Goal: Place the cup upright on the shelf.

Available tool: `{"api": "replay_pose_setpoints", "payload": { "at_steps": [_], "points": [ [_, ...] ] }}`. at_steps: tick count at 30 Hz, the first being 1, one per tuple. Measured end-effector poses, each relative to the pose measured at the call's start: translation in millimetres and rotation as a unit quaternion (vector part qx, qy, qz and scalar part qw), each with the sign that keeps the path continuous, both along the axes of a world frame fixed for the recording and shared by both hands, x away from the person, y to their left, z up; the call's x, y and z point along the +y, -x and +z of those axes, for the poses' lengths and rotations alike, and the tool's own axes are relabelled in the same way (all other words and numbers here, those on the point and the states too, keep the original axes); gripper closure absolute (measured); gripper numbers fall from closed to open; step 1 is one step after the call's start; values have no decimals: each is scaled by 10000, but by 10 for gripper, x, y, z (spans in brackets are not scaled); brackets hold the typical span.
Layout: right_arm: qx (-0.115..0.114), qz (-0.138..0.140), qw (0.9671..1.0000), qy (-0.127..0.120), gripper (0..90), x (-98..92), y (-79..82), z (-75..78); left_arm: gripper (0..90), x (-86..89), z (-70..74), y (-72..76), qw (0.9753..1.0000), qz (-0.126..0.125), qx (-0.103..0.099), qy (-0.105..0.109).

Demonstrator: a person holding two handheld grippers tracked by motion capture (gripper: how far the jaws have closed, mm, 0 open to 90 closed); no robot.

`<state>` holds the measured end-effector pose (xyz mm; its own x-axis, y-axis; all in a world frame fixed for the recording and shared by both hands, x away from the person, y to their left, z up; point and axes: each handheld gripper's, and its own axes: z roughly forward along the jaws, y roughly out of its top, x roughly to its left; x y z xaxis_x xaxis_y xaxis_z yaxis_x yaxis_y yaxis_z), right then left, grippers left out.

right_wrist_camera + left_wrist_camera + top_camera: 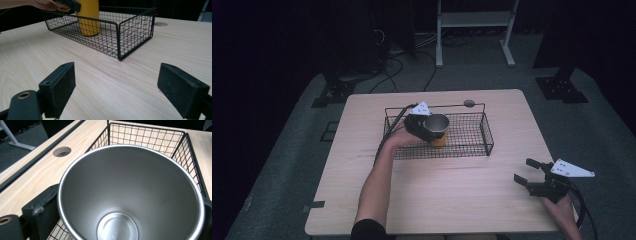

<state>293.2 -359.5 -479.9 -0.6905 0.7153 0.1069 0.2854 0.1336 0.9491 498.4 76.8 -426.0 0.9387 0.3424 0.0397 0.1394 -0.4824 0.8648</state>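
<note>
The left gripper (424, 125) is matte black, topped by a pale grey three-cornered plate with small dark dots, and a black cable trails from it toward the near side. The right gripper (528, 171) carries the same plate and a looping black cable. Its flat black rectangular pads (61, 86) look rough, with a brass-ringed hole behind one. A dark sleeve (368, 230) covers the left upper arm.
</note>
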Motion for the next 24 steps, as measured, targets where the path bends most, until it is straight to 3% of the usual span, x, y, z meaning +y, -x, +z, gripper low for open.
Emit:
{"api": "replay_pose_setpoints", "payload": {
  "at_steps": [24],
  "points": [
    [-1, -4, 10000, 14, 136, 0, -2, -1, 12, 21, 168, 54, 9992, 32, -293, 274]
  ]
}}
